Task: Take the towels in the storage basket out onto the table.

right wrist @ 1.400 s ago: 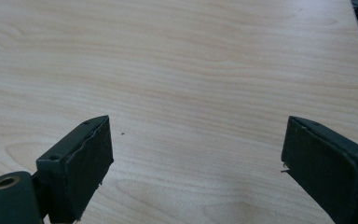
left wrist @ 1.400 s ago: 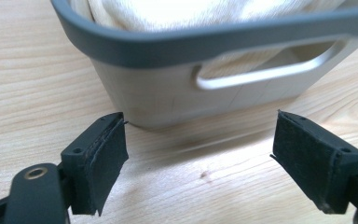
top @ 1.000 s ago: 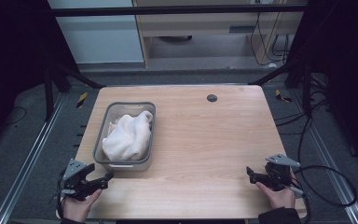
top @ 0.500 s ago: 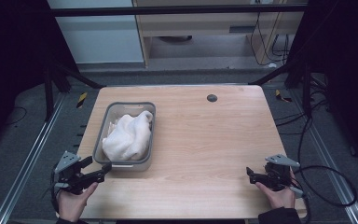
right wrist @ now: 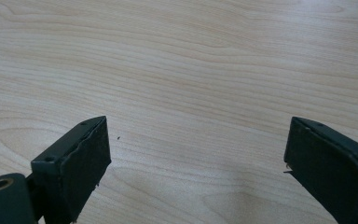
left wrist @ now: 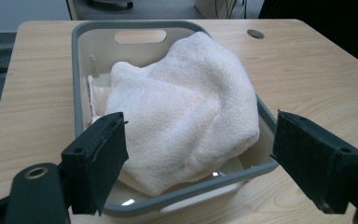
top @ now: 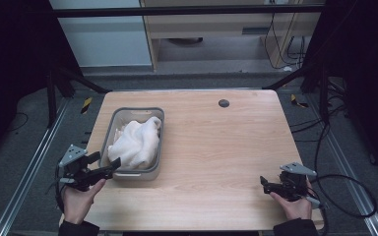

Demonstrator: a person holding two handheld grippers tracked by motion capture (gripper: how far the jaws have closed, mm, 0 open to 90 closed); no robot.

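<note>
High view: a light wooden table (top: 211,147) fills the centre of the scene, with a dark floor and metal rails on either side. On the table's left half stands a grey rectangular basin (top: 109,129), long side running away from the person, with a handle slot in its far wall. A crumpled white towel (top: 138,141) lies inside the basin, heaped toward its near and right parts and rising above the rim. A small dark round grommet (top: 223,103) sits in the tabletop near the far edge, well apart from the basin. The left gripper (top: 107,163) is held by a hand (top: 77,200) at the table's near left corner, its jaws set wide apart and pointing at the basin's near end, just beside the rim. The right gripper (top: 263,184) is held by a hand (top: 293,206) near the table's near right corner, over bare wood and well apart from the basin.

Left gripper view: the two black jaws stand wide apart, framing the near wall of the basin (left wrist: 77,70) and the towel (left wrist: 191,107), touching neither.

Right gripper view: the jaws stand wide apart above bare tabletop (right wrist: 191,70), holding nothing.
</note>
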